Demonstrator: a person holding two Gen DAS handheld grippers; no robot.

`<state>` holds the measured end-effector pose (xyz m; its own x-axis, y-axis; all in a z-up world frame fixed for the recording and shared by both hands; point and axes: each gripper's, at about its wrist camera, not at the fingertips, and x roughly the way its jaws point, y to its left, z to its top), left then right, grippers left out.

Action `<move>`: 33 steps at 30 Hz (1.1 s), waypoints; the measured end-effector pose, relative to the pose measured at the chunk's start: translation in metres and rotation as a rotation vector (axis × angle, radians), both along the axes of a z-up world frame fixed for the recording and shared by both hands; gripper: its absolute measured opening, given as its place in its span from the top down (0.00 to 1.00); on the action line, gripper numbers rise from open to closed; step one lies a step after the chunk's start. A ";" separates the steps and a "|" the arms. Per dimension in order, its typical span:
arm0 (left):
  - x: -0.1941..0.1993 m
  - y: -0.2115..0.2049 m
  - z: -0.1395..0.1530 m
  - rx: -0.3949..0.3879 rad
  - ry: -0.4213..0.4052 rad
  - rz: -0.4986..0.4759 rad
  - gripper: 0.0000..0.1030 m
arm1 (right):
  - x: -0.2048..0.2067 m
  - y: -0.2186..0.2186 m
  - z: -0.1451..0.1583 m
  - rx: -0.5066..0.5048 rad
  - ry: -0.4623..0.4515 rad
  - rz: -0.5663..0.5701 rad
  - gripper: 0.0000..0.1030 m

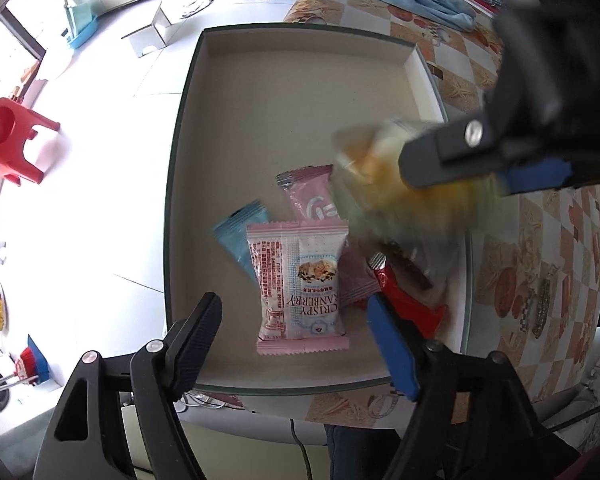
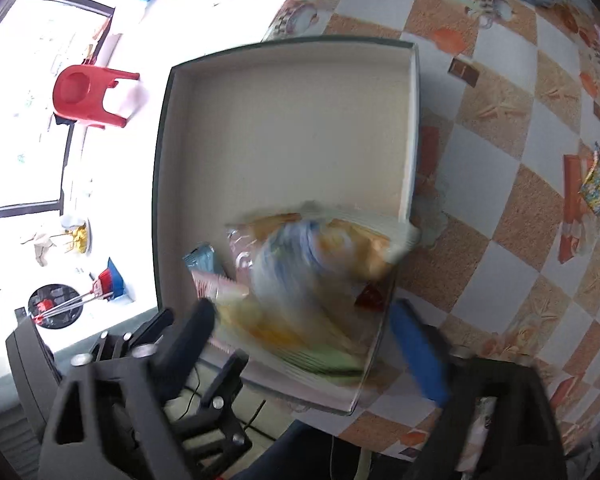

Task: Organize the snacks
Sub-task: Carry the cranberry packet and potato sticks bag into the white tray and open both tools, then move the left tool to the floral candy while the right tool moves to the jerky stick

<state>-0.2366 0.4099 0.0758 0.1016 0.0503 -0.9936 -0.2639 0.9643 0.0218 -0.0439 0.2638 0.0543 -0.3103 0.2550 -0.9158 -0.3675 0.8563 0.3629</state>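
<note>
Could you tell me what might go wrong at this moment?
The blurred snack bag is moving between the right gripper's spread fingers, so it may drop uncontrolled and land on the box's right wall instead of inside. It could also knock the cranberry packet askew.

The box's (image 1: 300, 120) far half lies bare; packets (image 1: 300, 276) crowd its near right corner, under the right tongs (image 1: 440, 164).
</note>
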 end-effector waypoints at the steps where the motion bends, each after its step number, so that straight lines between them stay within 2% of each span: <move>1: -0.001 0.000 -0.001 -0.001 0.006 0.001 0.24 | 0.000 -0.002 0.001 -0.004 -0.001 -0.004 0.09; 7: -0.004 -0.004 -0.008 -0.015 0.040 -0.007 0.24 | 0.005 -0.046 -0.016 -0.081 0.037 -0.087 0.09; 8: -0.002 -0.005 -0.010 -0.015 0.041 -0.014 0.24 | 0.008 -0.064 -0.019 -0.098 0.043 -0.102 0.01; 9: 0.000 -0.009 -0.010 -0.017 0.043 -0.024 0.24 | 0.008 -0.077 -0.022 -0.114 0.045 -0.120 0.00; 17: 0.013 -0.035 -0.014 -0.021 0.059 -0.105 0.24 | 0.005 -0.207 -0.043 -0.254 0.063 -0.313 0.00; 21: 0.021 -0.045 -0.015 -0.022 0.066 -0.149 0.24 | -0.006 -0.260 -0.055 -0.313 0.106 -0.410 0.00; 26: 0.028 -0.066 -0.015 -0.021 0.074 -0.190 0.24 | -0.025 -0.282 -0.069 -0.346 0.151 -0.429 0.00; 33: 0.027 -0.088 -0.015 -0.006 0.093 -0.230 0.23 | -0.056 -0.270 -0.083 -0.315 0.175 -0.402 0.00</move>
